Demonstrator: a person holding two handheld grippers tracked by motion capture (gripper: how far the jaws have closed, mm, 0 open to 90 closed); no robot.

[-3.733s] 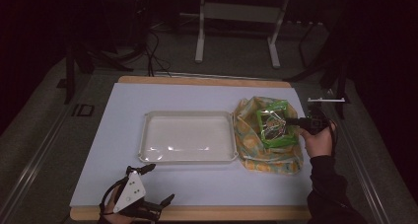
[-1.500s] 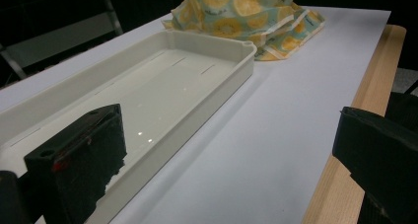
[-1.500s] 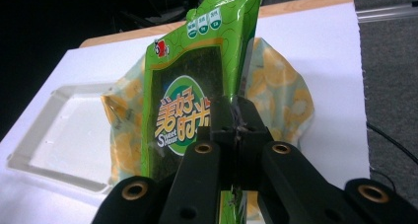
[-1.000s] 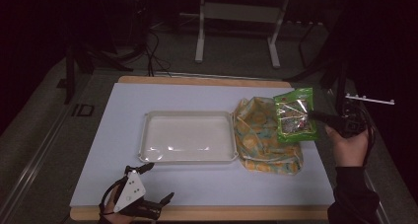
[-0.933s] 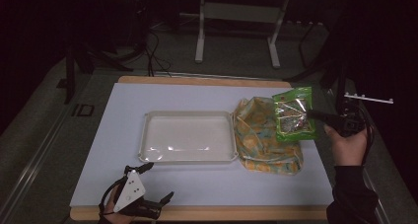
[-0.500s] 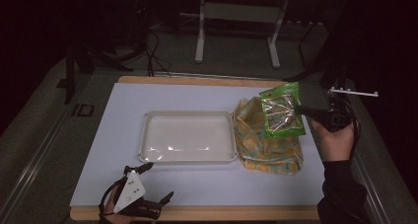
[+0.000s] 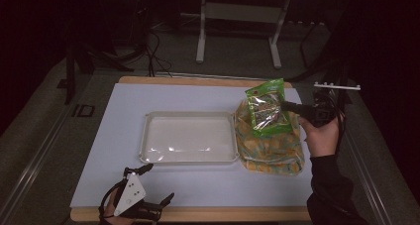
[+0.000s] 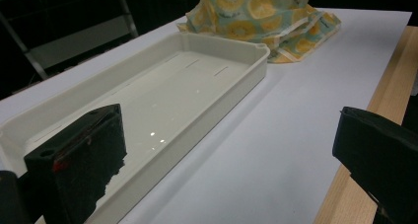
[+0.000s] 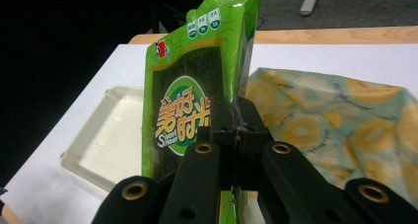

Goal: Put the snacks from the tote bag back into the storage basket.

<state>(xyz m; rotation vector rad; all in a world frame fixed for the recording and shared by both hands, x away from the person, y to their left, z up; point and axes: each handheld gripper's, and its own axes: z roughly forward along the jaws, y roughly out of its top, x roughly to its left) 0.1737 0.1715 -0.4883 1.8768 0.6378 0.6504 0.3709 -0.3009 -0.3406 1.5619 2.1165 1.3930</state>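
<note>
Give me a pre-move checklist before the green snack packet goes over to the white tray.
1. Right gripper shut on the snack packet: ok.
2. Packet lifted clear of the yellow patterned bag: ok.
3. Tray free of items inside: ok.
4. Left gripper away from the tray, near the table's front edge, jaws open: ok.
5. Path across the white table cover from bag to tray free of obstacles: ok.
6. Grip firm enough to hold through the move: cannot tell.

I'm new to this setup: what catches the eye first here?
The bright green snack packet, pinched upright in the right gripper above the yellow patterned cloth bag at the table's right. Next, the empty white tray at the middle, with the left gripper open at the near edge.
</note>
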